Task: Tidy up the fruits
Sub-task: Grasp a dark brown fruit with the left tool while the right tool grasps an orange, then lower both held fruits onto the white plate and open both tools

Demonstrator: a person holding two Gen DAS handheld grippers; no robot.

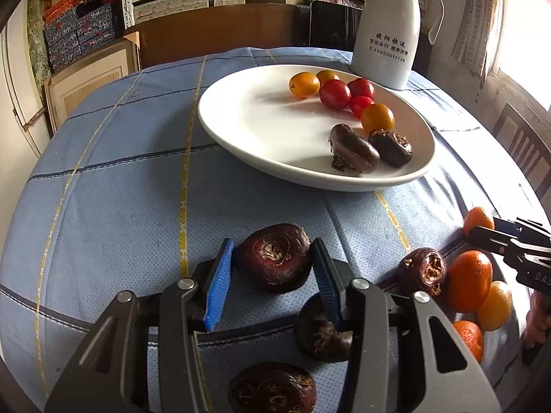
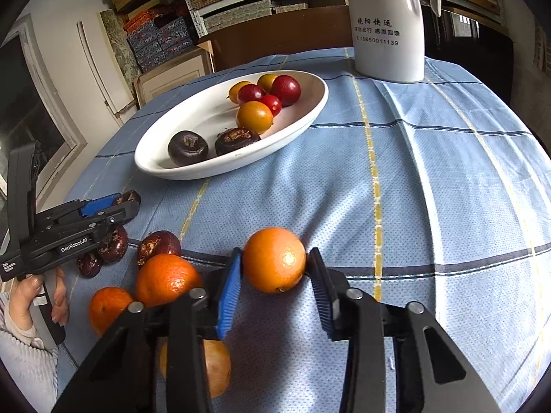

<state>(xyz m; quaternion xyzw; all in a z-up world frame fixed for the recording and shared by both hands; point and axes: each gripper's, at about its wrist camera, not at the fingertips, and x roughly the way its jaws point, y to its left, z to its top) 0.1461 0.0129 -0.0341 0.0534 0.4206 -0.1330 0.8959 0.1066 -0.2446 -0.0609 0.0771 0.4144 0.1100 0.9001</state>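
Observation:
My left gripper (image 1: pixel 272 260) is open, its blue pads either side of a dark water chestnut (image 1: pixel 273 256) that lies on the blue cloth. My right gripper (image 2: pixel 273 268) is open around an orange (image 2: pixel 274 259); the left pad touches it, the right pad is just apart. The white plate (image 1: pixel 241 127) holds red and yellow cherry tomatoes (image 1: pixel 334 93) and two water chestnuts (image 1: pixel 354 149). It also shows in the right wrist view (image 2: pixel 193 127). More chestnuts (image 1: pixel 422 270) and oranges (image 1: pixel 468 280) lie loose near the front of the table.
A white jug (image 1: pixel 387 31) stands behind the plate, also in the right wrist view (image 2: pixel 387 24). Boxes and shelves fill the background. A chair (image 1: pixel 523 144) stands at the table's right. The left gripper body (image 2: pixel 69 227) sits over the chestnuts.

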